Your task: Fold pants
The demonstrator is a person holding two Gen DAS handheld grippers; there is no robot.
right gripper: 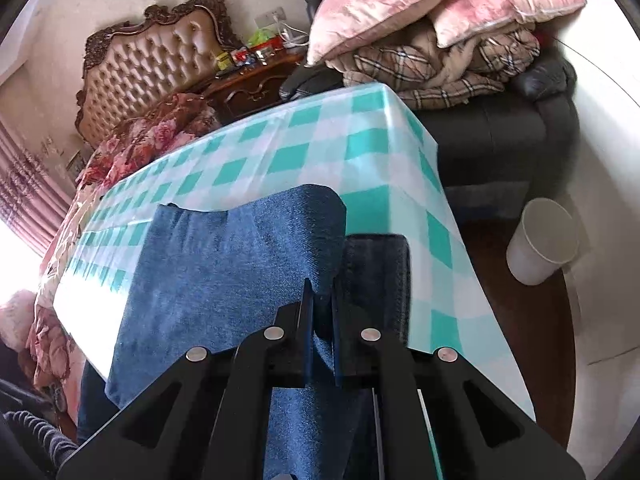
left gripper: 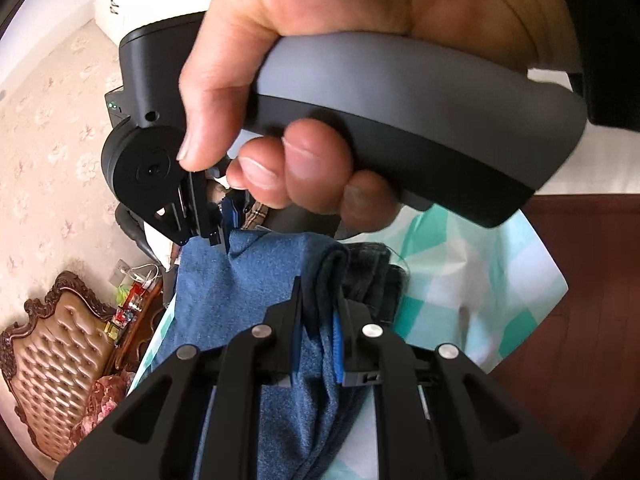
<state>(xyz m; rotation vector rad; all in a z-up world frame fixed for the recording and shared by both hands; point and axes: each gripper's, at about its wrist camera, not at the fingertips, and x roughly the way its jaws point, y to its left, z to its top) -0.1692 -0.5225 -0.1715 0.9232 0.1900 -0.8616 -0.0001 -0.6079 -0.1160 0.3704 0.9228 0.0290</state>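
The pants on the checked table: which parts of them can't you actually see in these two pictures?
- Left wrist view: the hand and right gripper block the pants' far end.
- Right wrist view: the right gripper covers the pinched fold of the pants.
- Both views: the near end is cut off by the bottom edge.

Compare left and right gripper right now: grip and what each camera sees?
Left gripper pinches a bunched, layered edge of the pants, with a gap between its fingers; right gripper clamps a thinner fold with its fingers nearly together. The left view is mostly filled by the hand holding the other gripper; the right view shows the open checkered tablecloth ahead. Both are shut on the blue denim, lifting it over the table.
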